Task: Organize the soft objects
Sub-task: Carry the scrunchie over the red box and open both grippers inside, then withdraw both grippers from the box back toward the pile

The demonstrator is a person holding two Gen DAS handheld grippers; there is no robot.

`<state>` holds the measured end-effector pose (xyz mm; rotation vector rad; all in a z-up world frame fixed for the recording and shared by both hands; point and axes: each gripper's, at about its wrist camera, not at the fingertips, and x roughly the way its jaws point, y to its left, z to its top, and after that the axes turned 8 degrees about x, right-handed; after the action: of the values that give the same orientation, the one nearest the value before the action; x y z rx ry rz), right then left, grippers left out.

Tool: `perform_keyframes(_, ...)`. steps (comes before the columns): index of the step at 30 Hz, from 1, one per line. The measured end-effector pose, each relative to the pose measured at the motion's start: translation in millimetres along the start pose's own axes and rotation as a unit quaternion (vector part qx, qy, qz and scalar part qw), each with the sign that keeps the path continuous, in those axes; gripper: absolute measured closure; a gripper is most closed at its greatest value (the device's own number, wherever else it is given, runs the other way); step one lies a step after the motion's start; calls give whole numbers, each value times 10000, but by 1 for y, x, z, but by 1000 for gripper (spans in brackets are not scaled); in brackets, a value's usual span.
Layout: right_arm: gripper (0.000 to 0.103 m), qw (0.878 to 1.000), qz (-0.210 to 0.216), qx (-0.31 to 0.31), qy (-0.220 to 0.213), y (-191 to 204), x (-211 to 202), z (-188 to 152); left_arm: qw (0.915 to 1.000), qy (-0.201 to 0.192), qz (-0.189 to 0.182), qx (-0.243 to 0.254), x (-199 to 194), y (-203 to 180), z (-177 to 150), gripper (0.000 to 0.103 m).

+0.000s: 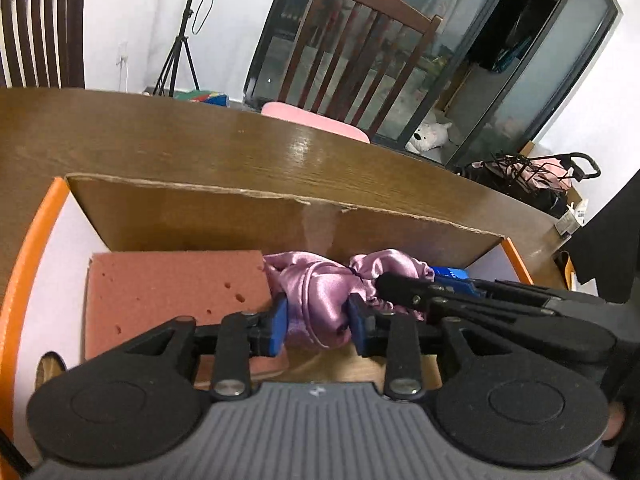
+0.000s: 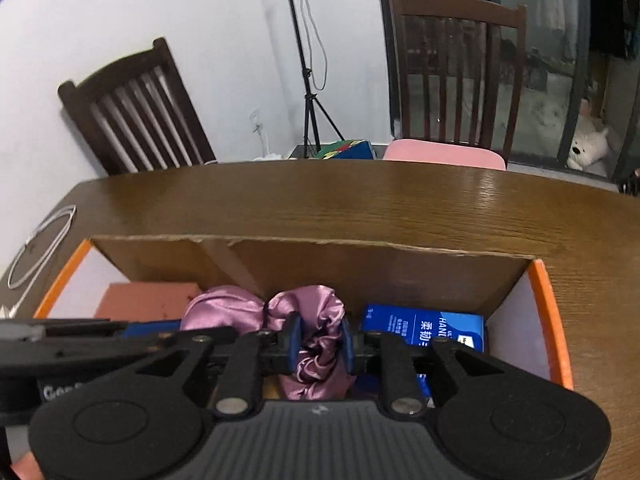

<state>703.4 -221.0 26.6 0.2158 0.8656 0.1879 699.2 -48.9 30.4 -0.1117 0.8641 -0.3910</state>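
The left hand-held gripper has its blue pads on either side of a fold of shiny lilac satin cloth, the pads touching the fabric and pinching it lightly. The right hand-held gripper does the same with another bunch of that cloth, its pads pressed against the gathered satin from both sides. The two tools sit close together, the right one's black fingers reaching in at three o'clock of the left one's view, the left one's at nine o'clock of the right one's view. The cloth lies crumpled in the middle of an open cardboard box with an orange rim and white inner side walls. At nine o'clock of the cloth, touching it, a pink sponge block lies flat on the box floor. At three o'clock of the cloth a blue packet with white lettering lies against the right wall. The box stands on a brown wooden desk. Beyond the desk at twelve o'clock is a dark wooden chair with a pink seat cushion, a second slatted chair at ten o'clock, a black tripod between them against the white wall, and a white plush toy on the floor by the glass door at two o'clock.
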Motion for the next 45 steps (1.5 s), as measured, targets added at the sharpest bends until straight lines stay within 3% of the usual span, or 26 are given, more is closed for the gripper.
perform_keyframes(2, 70, 9999, -72, 6, -89, -1, -6, -3, 9999, -64, 61, 89, -14, -4, -3, 63)
perform_keyframes(4, 61, 9994, -226, -114, -218, 1, -20, -3, 9997, -193, 42, 173, -36, -11, -5, 49)
perform_keyframes(6, 60, 9987, -278, -225, -351, 4, -43, -4, 9984, -302, 25, 482, -59, -24, -7, 44)
perform_keyframes(8, 59, 9981, -294, -299, -447, 9, -69, -4, 9955, -444, 343, 759, -88, -39, -11, 40)
perform_keyframes(14, 52, 9937, -395, -521, -915, 18, -184, -8, 9877, -961, 556, 1098, -195, -64, -32, 37)
perform_keyframes(18, 46, 9886, -479, -652, -1271, 14, -263, -22, 9806, -1255, 698, 1333, -257, -77, -65, 34)
perform_keyframes(25, 39, 9834, -386, -666, -1641, 10, -345, -66, 9688, -1751, 988, 1446, -329, -90, -129, 29)
perform_keyframes(28, 38, 9799, -224, -555, -1903, 6, -370, -100, 9591, -2204, 1066, 1422, -353, -91, -167, 22)
perform_keyframes(32, 35, 9671, -154, -861, -2389, 11, -393, -169, 9482, -2530, 1221, 1483, -371, -98, -230, 21)
perform_keyframes(36, 27, 9573, -12, -932, -2735, 17, -415, -244, 9371, -2894, 1330, 1431, -390, -104, -300, 11)
perform_keyframes(40, 17, 9499, 126, -923, -2983, 23, -430, -323, 9301, -2962, 1572, 1499, -400, -109, -365, 1)
perform_keyframes(43, 16, 9497, 172, -944, -2982, 27, -436, -379, 9235, -2963, 1753, 1693, -402, -116, -408, 0)
perform_keyframes(45, 16, 9529, 276, -901, -2882, 31, -435, -409, 9256, -2913, 1708, 1711, -405, -117, -430, 0)
